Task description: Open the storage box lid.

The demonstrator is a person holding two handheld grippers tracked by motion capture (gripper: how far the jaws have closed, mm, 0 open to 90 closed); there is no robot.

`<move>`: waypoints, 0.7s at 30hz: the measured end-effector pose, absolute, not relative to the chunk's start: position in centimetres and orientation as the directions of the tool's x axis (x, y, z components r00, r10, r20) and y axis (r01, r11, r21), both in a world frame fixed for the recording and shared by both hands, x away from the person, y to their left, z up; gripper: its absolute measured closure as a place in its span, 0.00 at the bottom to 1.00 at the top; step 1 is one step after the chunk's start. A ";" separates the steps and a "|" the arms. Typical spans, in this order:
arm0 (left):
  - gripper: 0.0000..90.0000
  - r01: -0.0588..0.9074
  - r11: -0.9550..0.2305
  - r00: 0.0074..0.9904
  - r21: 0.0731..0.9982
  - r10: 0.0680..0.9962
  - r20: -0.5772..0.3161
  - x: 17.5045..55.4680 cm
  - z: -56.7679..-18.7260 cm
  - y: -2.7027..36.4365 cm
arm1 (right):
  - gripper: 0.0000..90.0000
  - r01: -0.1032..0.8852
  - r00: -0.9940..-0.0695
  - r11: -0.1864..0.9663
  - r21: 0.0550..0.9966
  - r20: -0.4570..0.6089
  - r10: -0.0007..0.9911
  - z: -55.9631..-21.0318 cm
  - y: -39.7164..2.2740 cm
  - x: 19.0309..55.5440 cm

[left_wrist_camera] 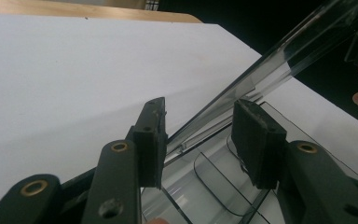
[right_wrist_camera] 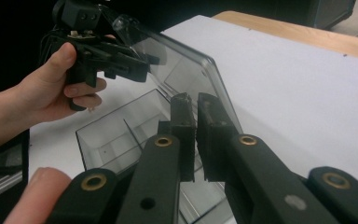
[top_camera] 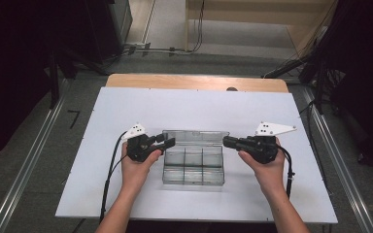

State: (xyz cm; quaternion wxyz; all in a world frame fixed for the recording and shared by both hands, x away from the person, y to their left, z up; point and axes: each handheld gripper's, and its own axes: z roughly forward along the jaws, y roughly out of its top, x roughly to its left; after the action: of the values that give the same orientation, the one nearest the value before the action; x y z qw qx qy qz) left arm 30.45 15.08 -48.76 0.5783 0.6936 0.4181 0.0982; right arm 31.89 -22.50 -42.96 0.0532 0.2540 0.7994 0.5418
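Forearms enter from the bottom of the high view, left hand (top_camera: 136,170) and right hand (top_camera: 267,167) each holding a black two-jaw gripper.

Big white flat table board (top_camera: 199,102) carries everything. Clear plastic compartment box (top_camera: 193,167) sits on the board mid-table, between the two hands, dividers visible inside, no contents that I can see. Its clear hinged lid (top_camera: 194,137) stands raised along the far side of the box. The long axis of the lid runs left to right across the table, from one gripper to the other.

Left gripper (top_camera: 169,141) is at the left end of the lid, pointing inward toward the box. In the left gripper view the jaws straddle the lid's edge (left_wrist_camera: 270,65): the edge passes between the pads (left_wrist_camera: 151,140), with a gap visible on each side, so it is released, not gripping.

Right gripper (top_camera: 226,141) is at the right end of the lid, also pointing inward. In the right gripper view its jaws (right_wrist_camera: 196,135) are nearly together, with the lid's corner edge (right_wrist_camera: 186,70) running into the slit; I read that as clenched on the lid.

Key relation: the lid lies straight ahead of both claws, each hand at its own end, equally near. My judgement: the next move turns on the left jaws, which only need to pinch to grasp the edge already between them.
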 end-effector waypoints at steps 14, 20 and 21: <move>0.62 0.474 0.037 0.616 0.880 0.700 -0.361 30.7 -49.0 14.9 | 0.79 0.393 -0.824 0.259 0.882 0.213 0.525 -43.8 -23.6 33.1; 0.64 0.479 0.053 0.605 0.876 0.704 -0.373 30.8 -49.2 14.8 | 0.65 0.407 -0.802 0.263 0.875 0.204 0.562 -45.3 -22.2 33.7; 0.64 0.480 0.054 0.603 0.876 0.704 -0.374 30.8 -49.2 14.8 | 0.64 0.405 -0.799 0.251 0.879 0.206 0.566 -45.7 -22.1 33.8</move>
State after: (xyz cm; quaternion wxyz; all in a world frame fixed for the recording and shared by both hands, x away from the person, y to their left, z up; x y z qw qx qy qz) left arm 30.83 14.82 -49.18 0.5814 0.6810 0.4347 0.0966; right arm 33.81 -22.06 -45.67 0.0761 0.3081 0.7872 0.5288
